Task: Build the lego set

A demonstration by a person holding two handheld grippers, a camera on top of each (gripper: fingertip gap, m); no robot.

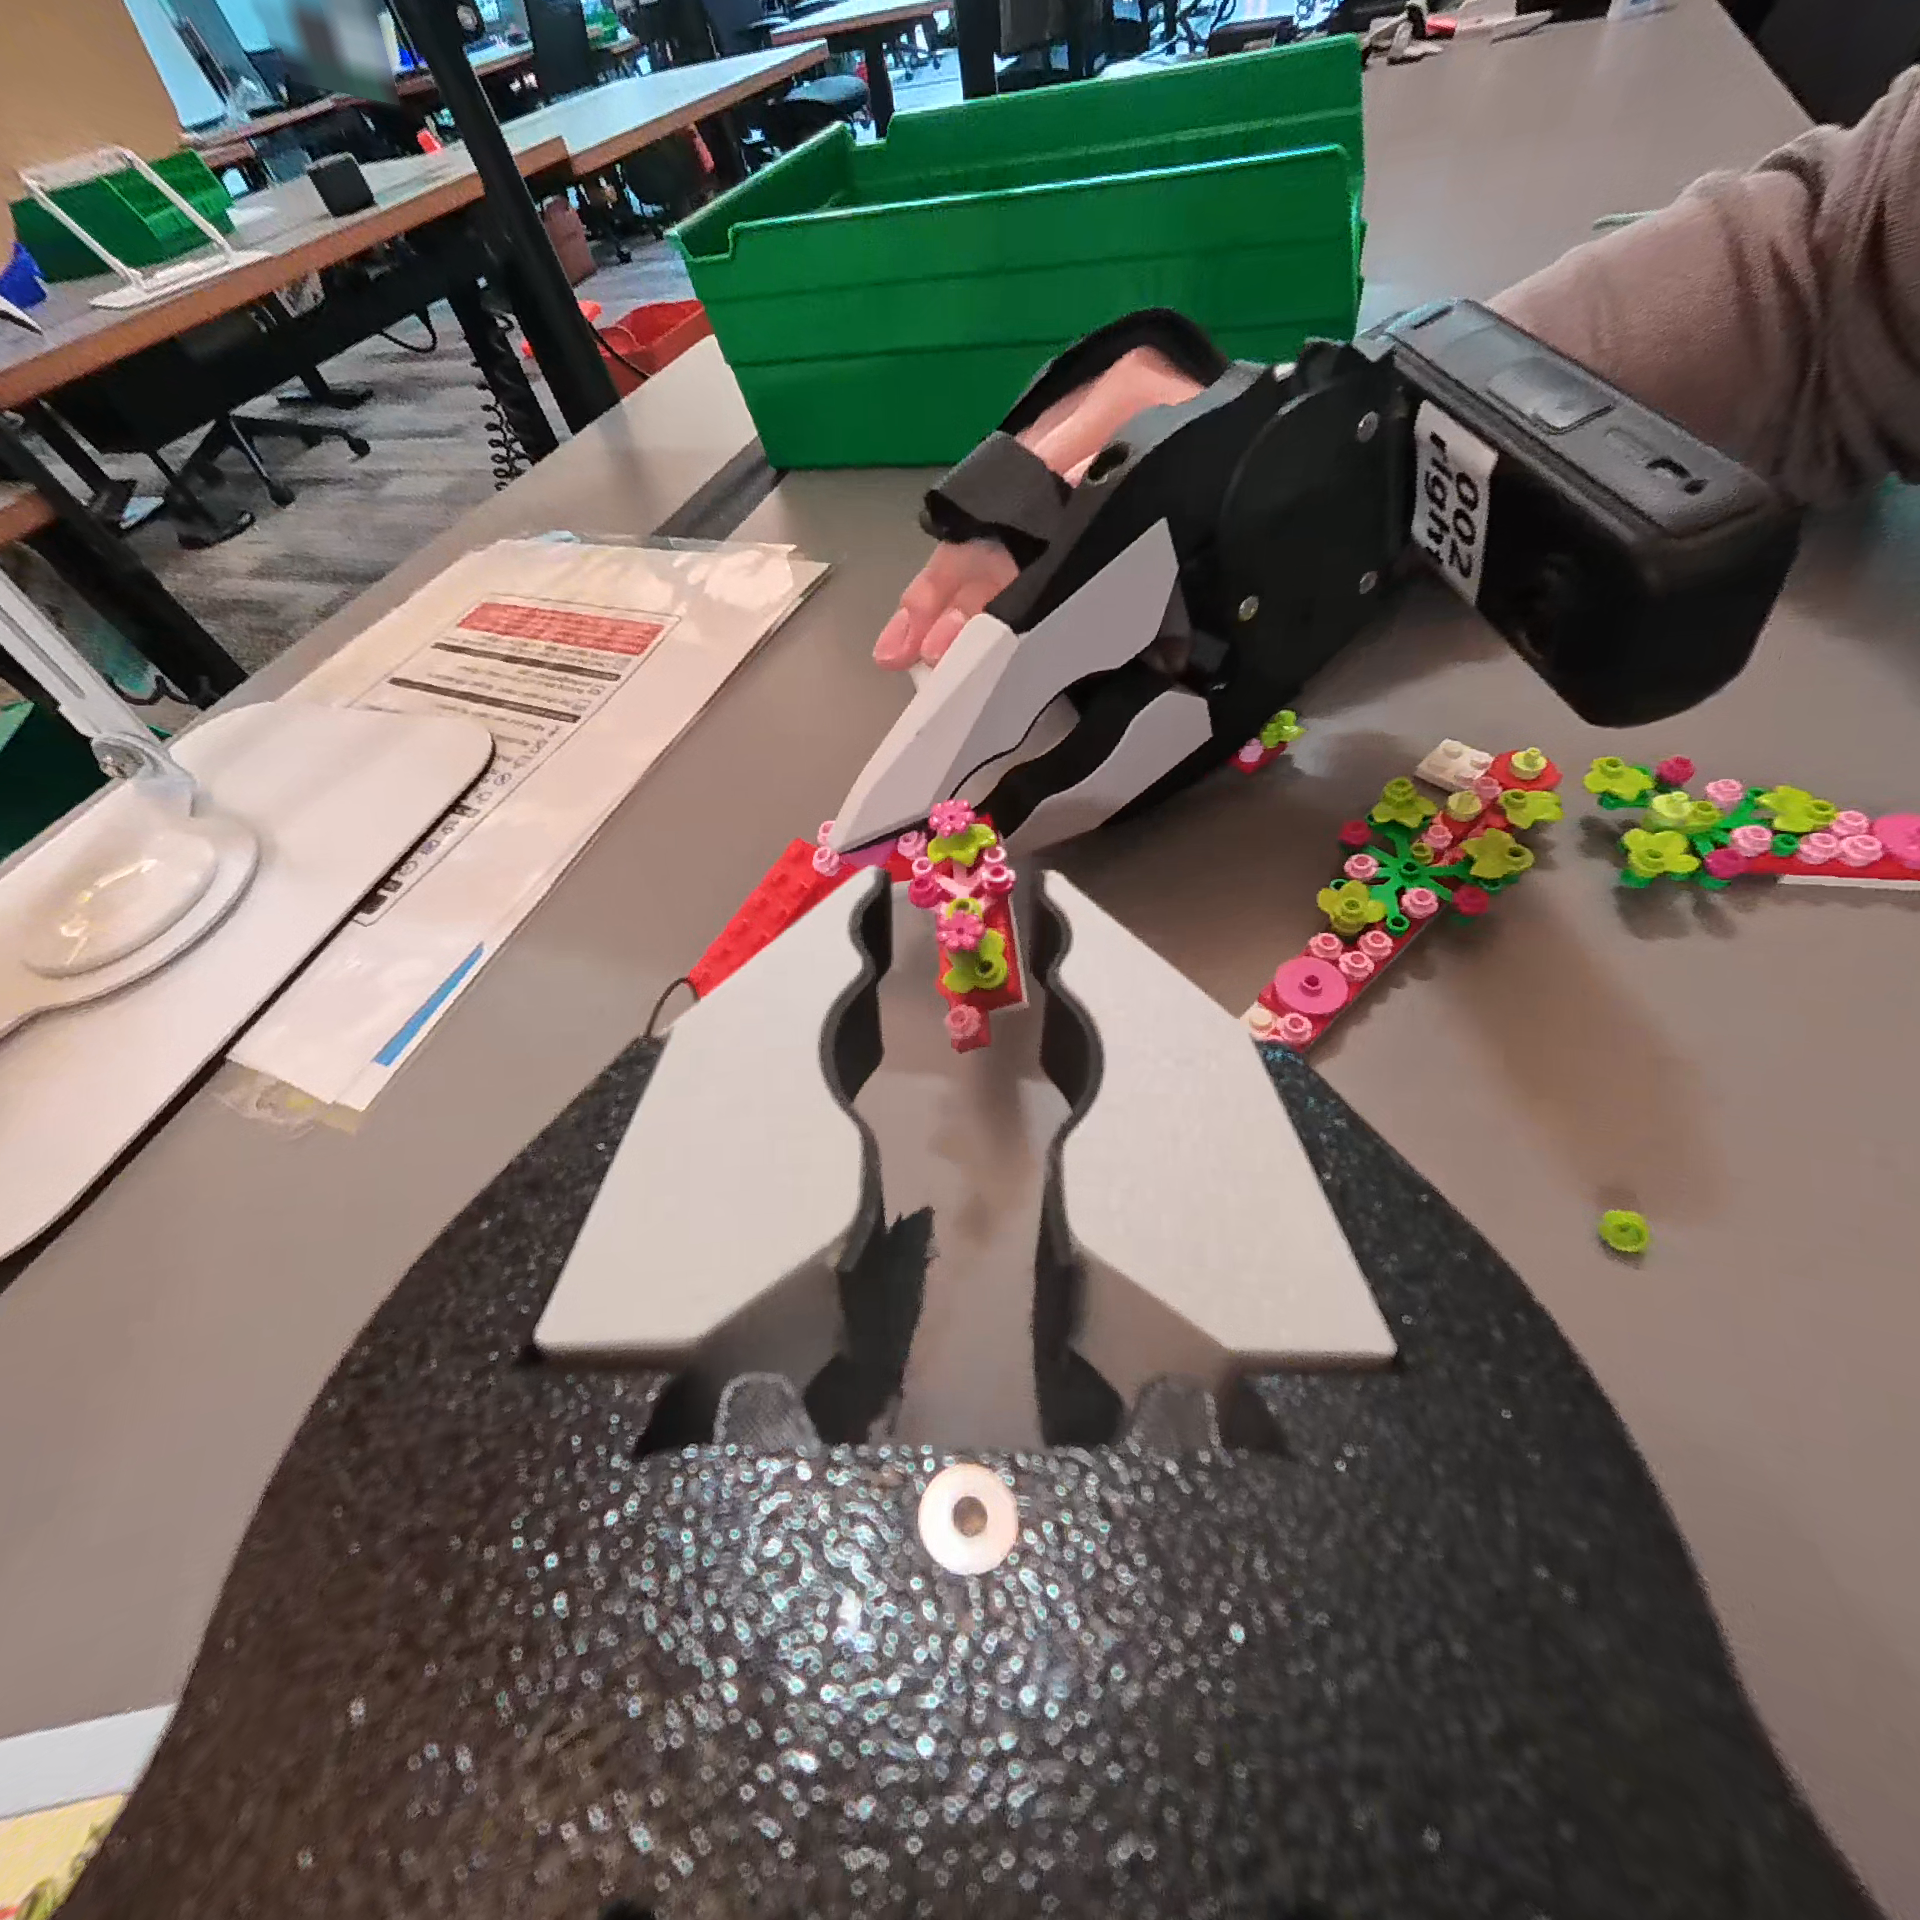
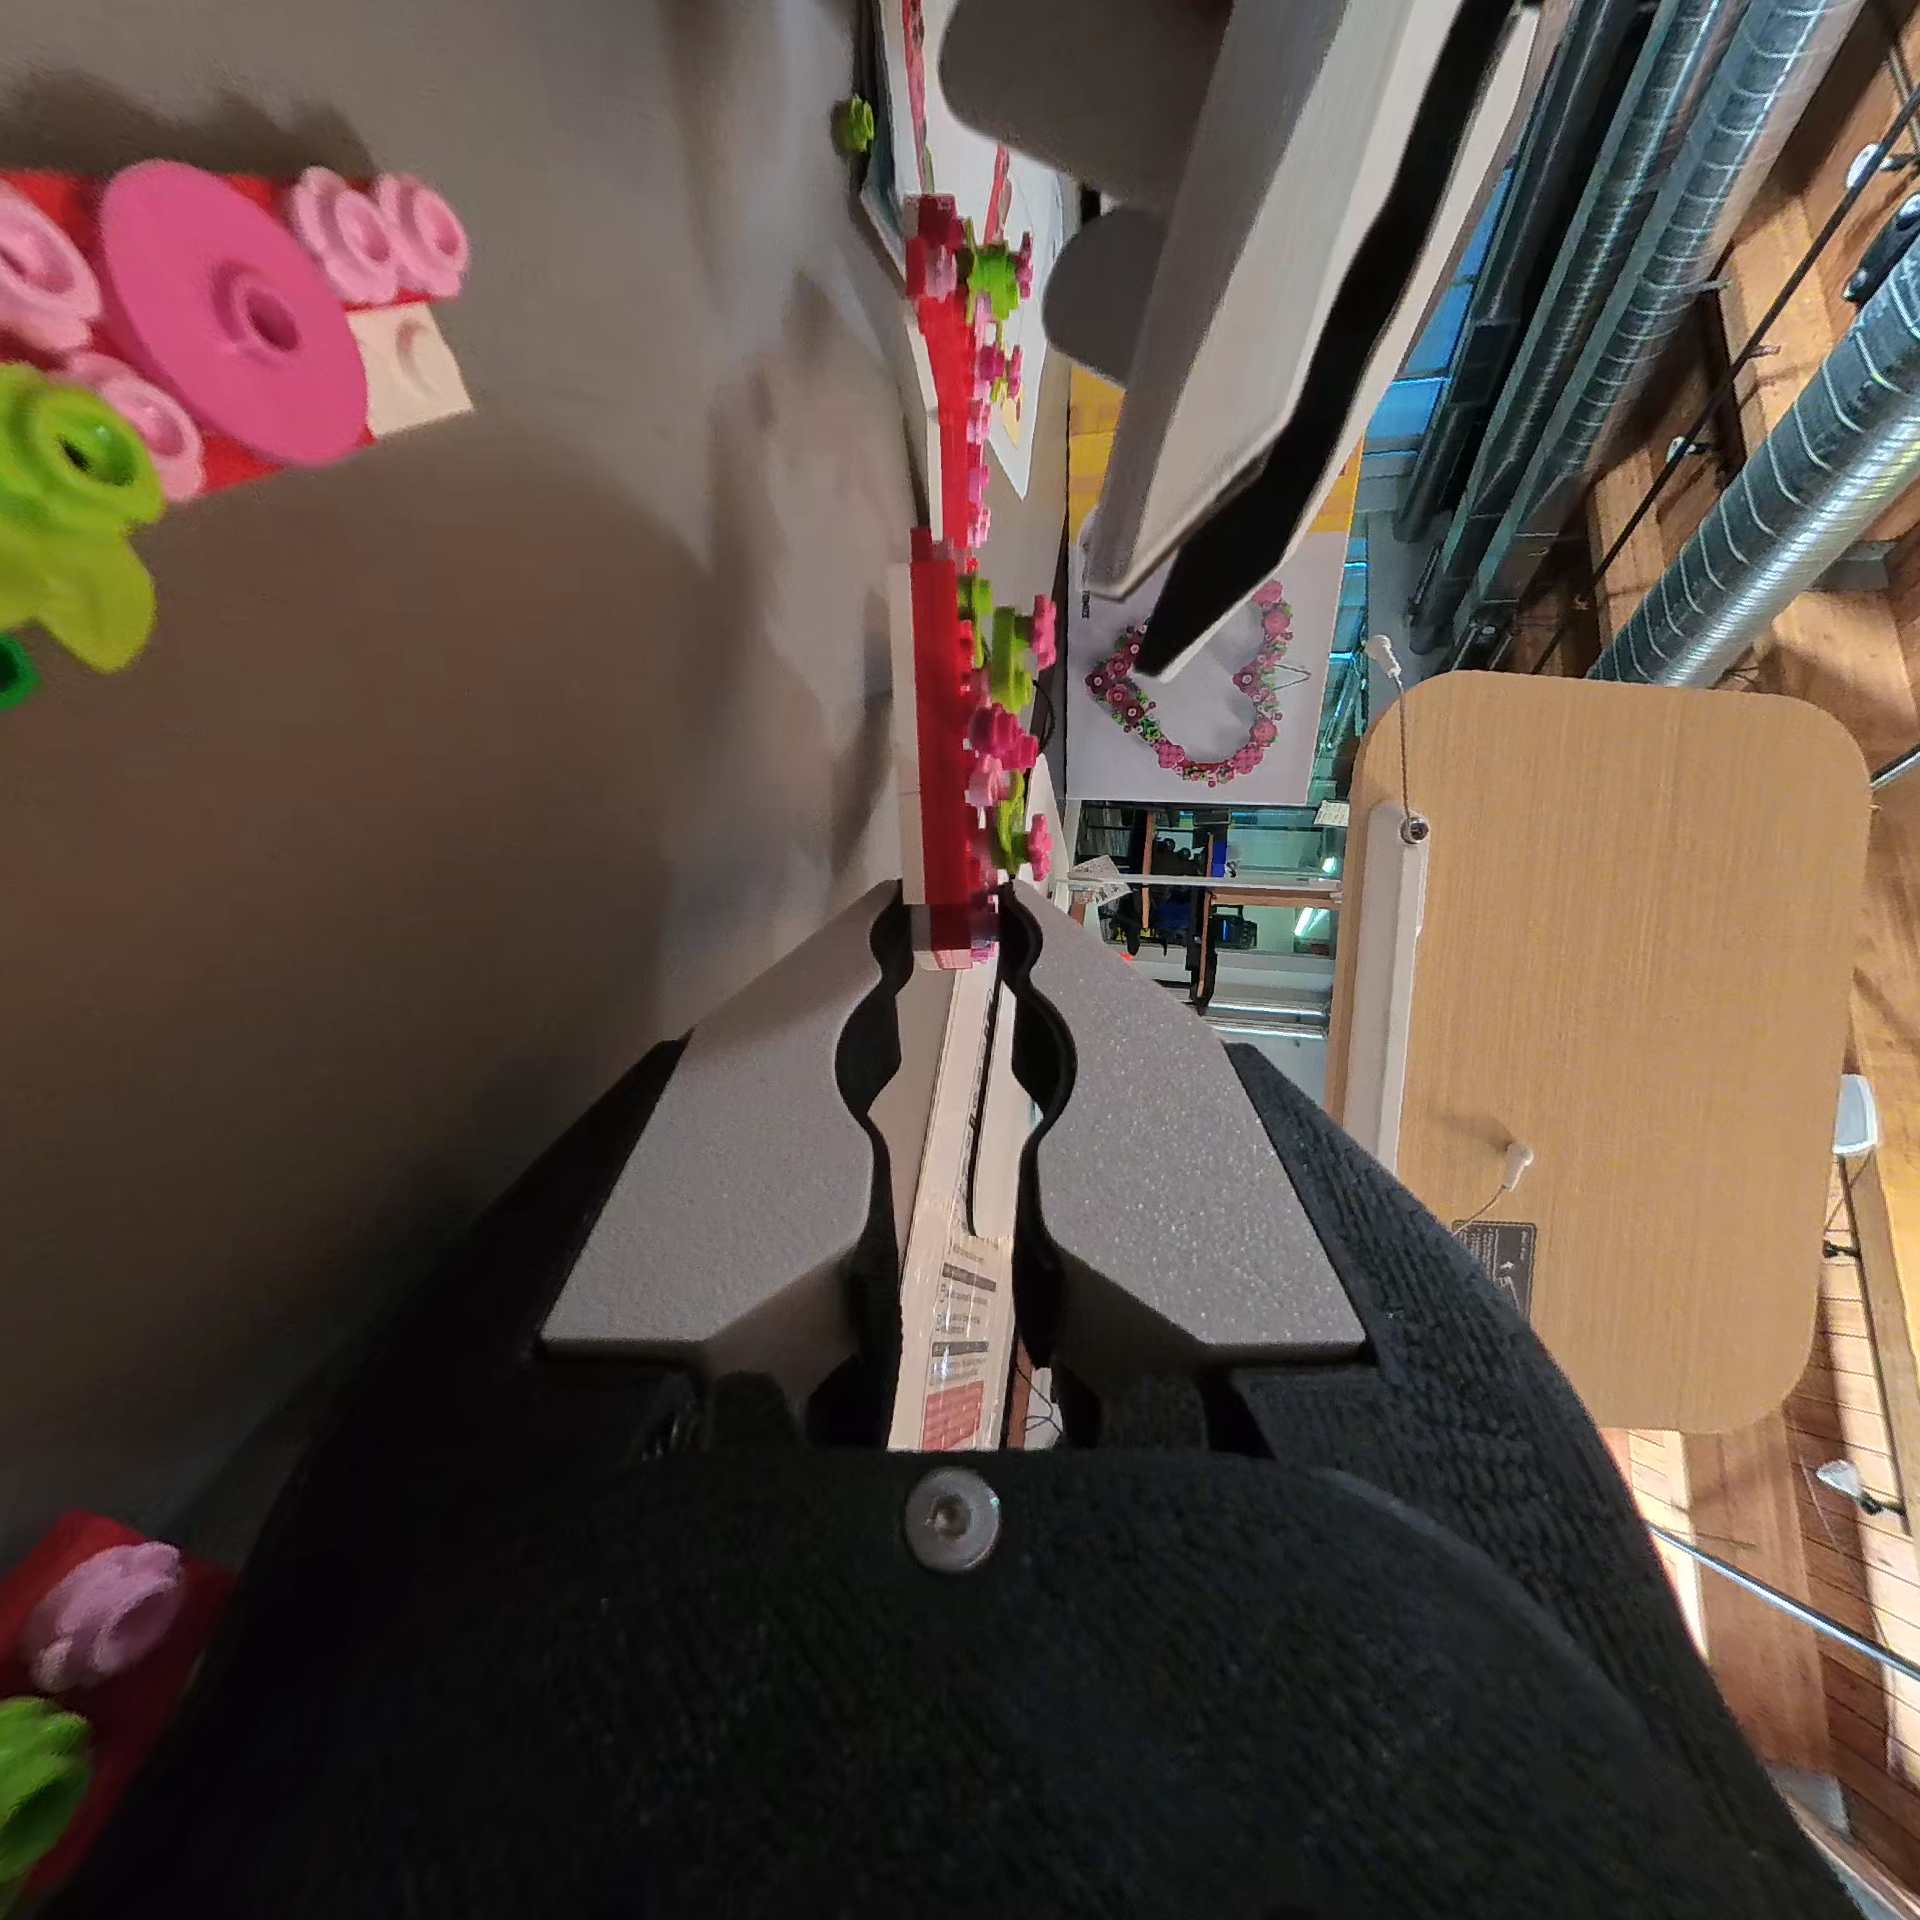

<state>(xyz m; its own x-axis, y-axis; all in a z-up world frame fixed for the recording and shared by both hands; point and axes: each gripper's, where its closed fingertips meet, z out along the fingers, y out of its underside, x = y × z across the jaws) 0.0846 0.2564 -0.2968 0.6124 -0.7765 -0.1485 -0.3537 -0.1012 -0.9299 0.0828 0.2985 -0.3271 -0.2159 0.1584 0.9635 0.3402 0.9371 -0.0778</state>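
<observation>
A red Lego strip (image 1: 971, 940) topped with pink and lime flowers lies on the grey table (image 1: 1351, 1299). A bare red plate (image 1: 764, 920) joins it at an angle. My left gripper (image 1: 961, 883) is open, with its tips on either side of the strip. My right gripper (image 1: 883, 842) comes in from the far right and is shut on the strip's far end. In the right wrist view my right gripper (image 2: 951, 909) clamps the end of the strip (image 2: 940, 717). The left gripper's fingers (image 2: 1195, 312) hang over it.
Two more flowered red segments (image 1: 1403, 894) (image 1: 1756, 826) lie to the right, with a loose lime piece (image 1: 1624, 1231) nearer. Green bins (image 1: 1039, 260) stand at the back. A bagged paper sheet (image 1: 520, 717) and a white lamp base (image 1: 135, 862) lie to the left. A heart picture (image 2: 1205, 707) stands behind. Spacing between my two grippers at the tips: around 6 cm. My left tips are roughly 12 cm from the loose lime piece (image 1: 1624, 1231).
</observation>
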